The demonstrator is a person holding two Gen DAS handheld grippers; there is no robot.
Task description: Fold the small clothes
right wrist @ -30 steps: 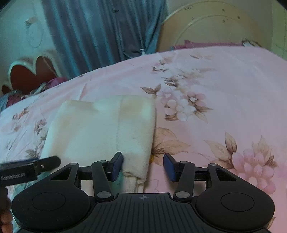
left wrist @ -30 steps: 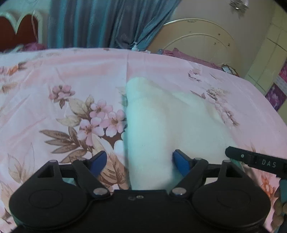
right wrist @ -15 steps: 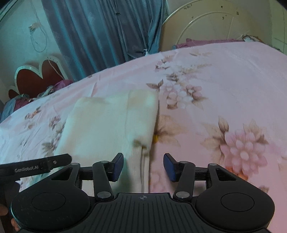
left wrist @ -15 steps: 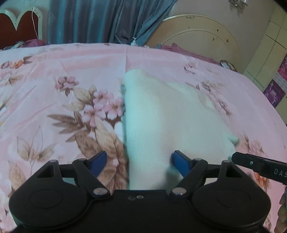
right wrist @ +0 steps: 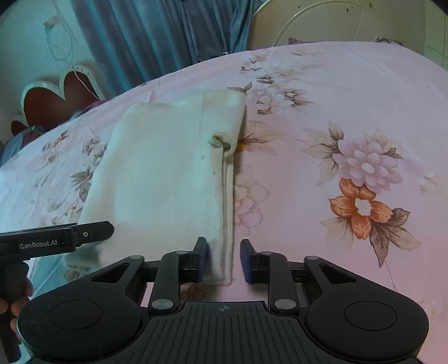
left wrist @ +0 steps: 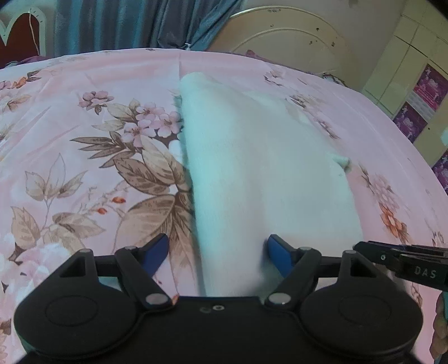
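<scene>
A white folded garment lies flat on the pink floral bedsheet. My left gripper is open, its blue fingers astride the garment's near left edge, just above it. In the right wrist view the same garment lies left of centre. My right gripper is open, its fingers astride the garment's near right corner. Neither gripper holds the cloth. Each gripper shows at the edge of the other's view.
The bedsheet stretches wide to the right of the garment. A cream headboard and blue curtains stand behind the bed. A heart-shaped red frame stands at the far left.
Both grippers have drawn back toward the near end of the garment. The garment now lies flat and longer in view. Both grippers stay open.
</scene>
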